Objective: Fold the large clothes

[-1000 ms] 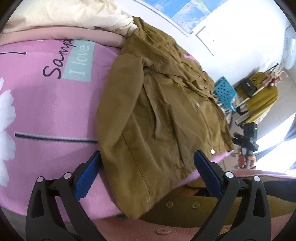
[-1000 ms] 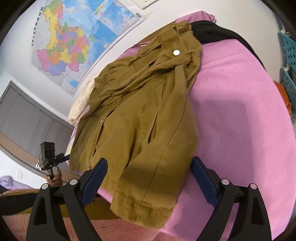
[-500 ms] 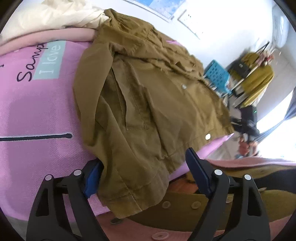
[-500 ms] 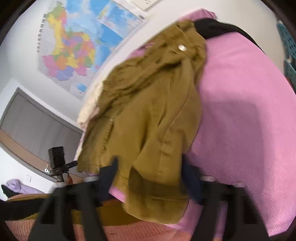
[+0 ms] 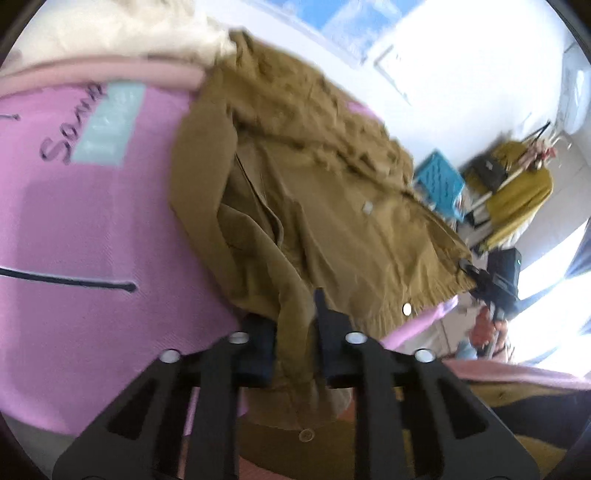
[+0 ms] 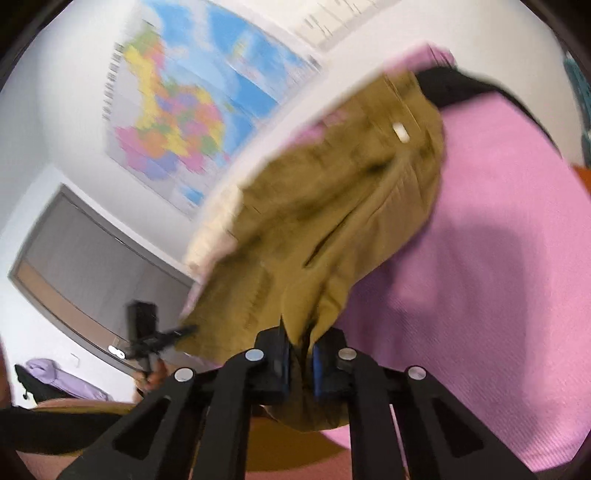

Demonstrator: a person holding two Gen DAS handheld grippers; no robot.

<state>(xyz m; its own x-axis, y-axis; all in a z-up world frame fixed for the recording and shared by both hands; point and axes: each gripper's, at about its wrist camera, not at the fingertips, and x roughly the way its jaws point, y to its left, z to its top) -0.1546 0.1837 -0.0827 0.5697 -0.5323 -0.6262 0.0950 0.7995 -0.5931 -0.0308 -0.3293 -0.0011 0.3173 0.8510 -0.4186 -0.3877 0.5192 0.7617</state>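
Observation:
An olive-brown jacket (image 5: 332, 221) lies spread on a pink bedspread (image 5: 92, 221). My left gripper (image 5: 293, 325) is closing, and its blue pads pinch a bunched fold of the jacket's near hem. In the right wrist view the same jacket (image 6: 332, 229) hangs lifted off the pink bedspread (image 6: 480, 295). There my right gripper (image 6: 301, 339) is shut on the other hem corner, with cloth squeezed between the pads. The picture is blurred by motion.
Cream fabric (image 5: 129, 26) lies at the bed's far end, and a black garment (image 6: 461, 85) lies beyond the jacket. A blue basket (image 5: 439, 181) and a rack with a yellow garment (image 5: 517, 192) stand beside the bed. A map (image 6: 192, 110) hangs on the wall.
Both grippers went from wide open around the jacket's hem to closed on it. The right one has lifted its corner, and the hem now bunches between the left pads.

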